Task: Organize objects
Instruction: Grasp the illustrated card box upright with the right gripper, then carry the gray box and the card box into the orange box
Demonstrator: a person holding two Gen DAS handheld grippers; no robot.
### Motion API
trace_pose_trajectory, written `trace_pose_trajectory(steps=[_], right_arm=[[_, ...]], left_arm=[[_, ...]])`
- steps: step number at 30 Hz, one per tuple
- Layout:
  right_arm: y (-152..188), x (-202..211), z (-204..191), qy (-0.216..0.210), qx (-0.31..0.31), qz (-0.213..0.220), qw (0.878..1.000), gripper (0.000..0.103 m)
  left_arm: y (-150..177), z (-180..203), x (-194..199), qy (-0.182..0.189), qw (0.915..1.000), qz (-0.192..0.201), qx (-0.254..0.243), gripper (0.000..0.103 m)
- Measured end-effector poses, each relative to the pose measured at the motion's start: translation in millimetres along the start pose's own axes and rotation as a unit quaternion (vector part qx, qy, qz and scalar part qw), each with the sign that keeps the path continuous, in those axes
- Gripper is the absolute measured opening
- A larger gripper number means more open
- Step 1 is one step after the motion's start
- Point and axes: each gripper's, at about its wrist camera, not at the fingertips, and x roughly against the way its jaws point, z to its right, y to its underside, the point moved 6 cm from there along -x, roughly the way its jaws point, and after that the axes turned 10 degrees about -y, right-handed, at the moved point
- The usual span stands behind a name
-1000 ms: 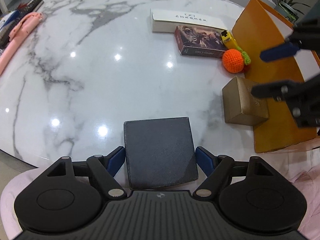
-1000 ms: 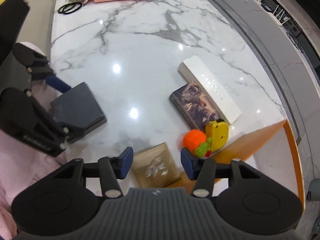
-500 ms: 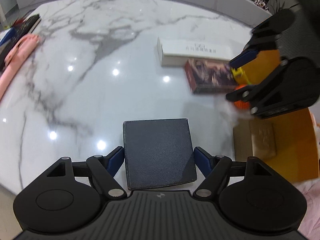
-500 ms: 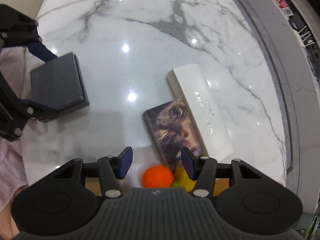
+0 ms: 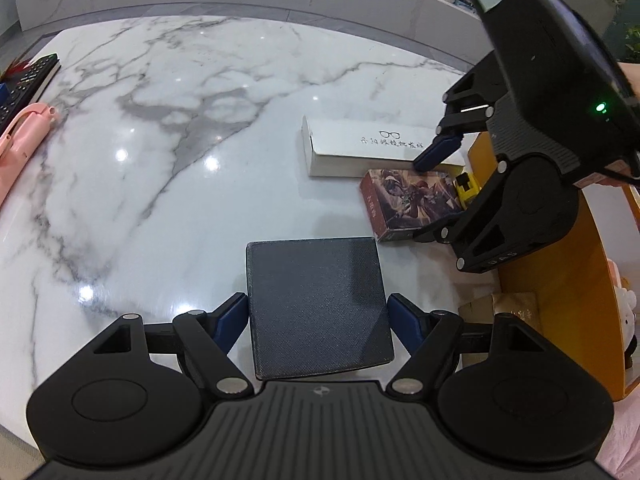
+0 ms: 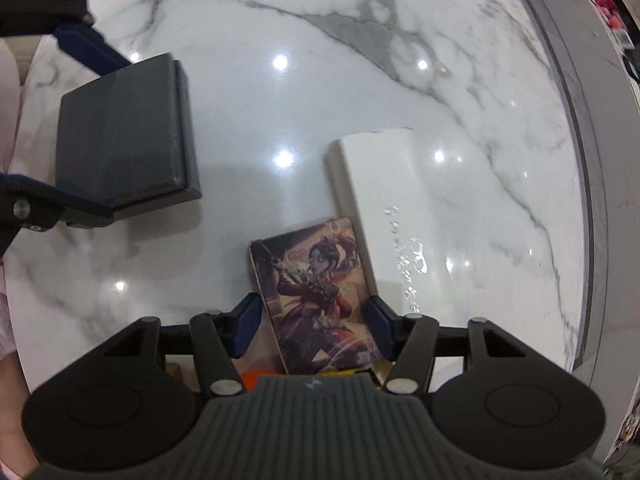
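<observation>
A dark grey square box (image 5: 318, 306) with a fine pebbled texture and a stepped lid edge sits on the white, grey-veined marble table (image 5: 160, 160), held between the blue-padded fingers of the left gripper (image 5: 318, 320), whose pads press against its two sides in a firm grasp. Just beyond the box and to its right lies an illustrated card box (image 6: 316, 292), a flat rectangular pack printed with a dark-haired figure in reds and golds, its long side touching a longer white box (image 5: 372, 152) that bears a small spectacles logo and a line of printed characters. The right gripper (image 6: 314, 320) hovers over the illustrated card box, its blue pads spread to either side of the pack; a gap shows on the left side, while on the right it cannot be told whether the pad touches, and the jaws are not clenched. From the left wrist view, a yellow toy (image 5: 468, 186) peeks out at the far end of the card box, beside an orange tray (image 5: 560, 280) that lies to the right of the grey box, with a tan box (image 5: 512, 306) resting at its near edge. Far to the left of the grey box, at the table's rim, lie a pink handheld item (image 5: 24, 136) and a black remote control (image 5: 28, 80).
</observation>
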Motion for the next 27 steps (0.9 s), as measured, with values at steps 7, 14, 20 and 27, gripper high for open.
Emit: trace_pose_trajectory(steps=[7,14,20,27], right_arm=[[-7.1,-11.9,1.5,-0.007,0.037,-0.026,0.999,0.065],[-9.8,-6.4,2.2,-0.016,0.027,-0.005,1.000,0.062],[-9.0,15.3,-7.0,-0.031,-0.020,0.055,0.998,0.062],[-10.8,72.1,-37.2,-0.004,-0.020,0.116,0.993,0.061]], left_arm=[[-4.9,-2.9,-1.2,0.004,1.0000,0.003,-0.004,0.088],[-5.0,-4.6,1.3,0.005,0.9999,0.003,-0.011,0.088],[3.8,-15.1,13.0,-0.002,1.0000,0.006,0.000,0.087],[-9.9,-4.0,63.6,-0.010,0.9973,0.063,-0.037,0.087]])
